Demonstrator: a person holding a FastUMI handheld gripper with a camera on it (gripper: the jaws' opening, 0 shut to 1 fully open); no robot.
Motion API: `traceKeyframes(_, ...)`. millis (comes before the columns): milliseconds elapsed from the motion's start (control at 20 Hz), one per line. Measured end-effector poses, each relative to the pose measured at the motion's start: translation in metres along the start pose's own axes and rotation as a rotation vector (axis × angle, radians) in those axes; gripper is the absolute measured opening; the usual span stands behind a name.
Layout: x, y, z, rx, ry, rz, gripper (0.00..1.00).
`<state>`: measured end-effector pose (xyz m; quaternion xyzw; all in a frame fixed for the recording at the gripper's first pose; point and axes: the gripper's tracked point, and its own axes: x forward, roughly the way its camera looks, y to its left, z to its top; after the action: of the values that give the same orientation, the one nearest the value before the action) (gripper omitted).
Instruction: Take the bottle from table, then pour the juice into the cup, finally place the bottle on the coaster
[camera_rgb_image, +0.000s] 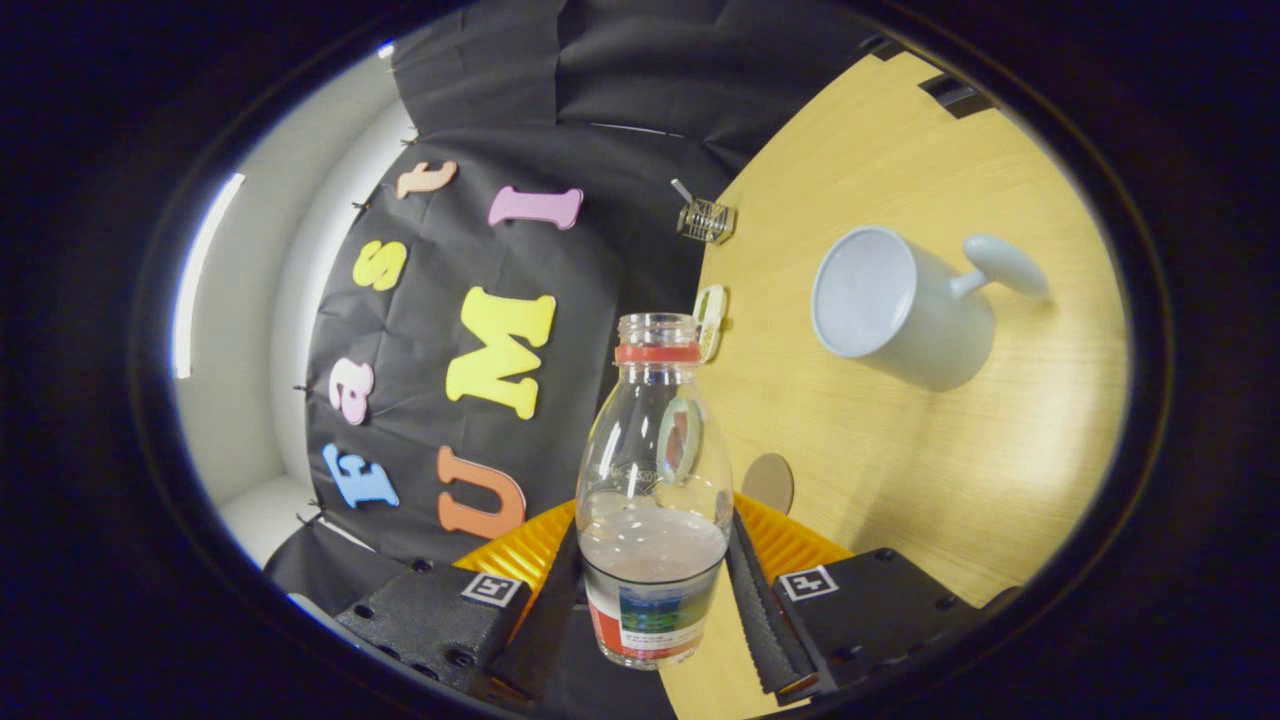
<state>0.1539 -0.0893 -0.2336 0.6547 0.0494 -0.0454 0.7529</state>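
Observation:
A clear plastic bottle (652, 470) with a red neck ring and no cap sits between my fingers; my gripper (655, 565) is shut on its labelled lower part. Pale liquid fills roughly its bottom third. The whole scene is rolled sideways, so the wooden table (900, 480) stands to the right of the bottle and the bottle lies roughly level with the tabletop. A pale grey cup (895, 305) with a handle stands on the table beyond the fingers, to the right of the bottle's mouth and apart from it. A small round brown coaster (768, 482) lies just past my right finger (760, 600).
A small pale ring-shaped object (710, 320) sits at the table's edge right beside the bottle's neck. A little wire holder (706, 220) stands farther along that edge. The black cloth wall (600, 120) hangs behind the table.

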Motion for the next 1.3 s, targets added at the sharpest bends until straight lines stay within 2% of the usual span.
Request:
traceKeyframes(600,0.001,-0.003,0.018,0.194,0.008,0.006,0.78)
traceKeyframes(1300,0.003,-0.004,0.022,0.31,0.036,0.006,0.79)
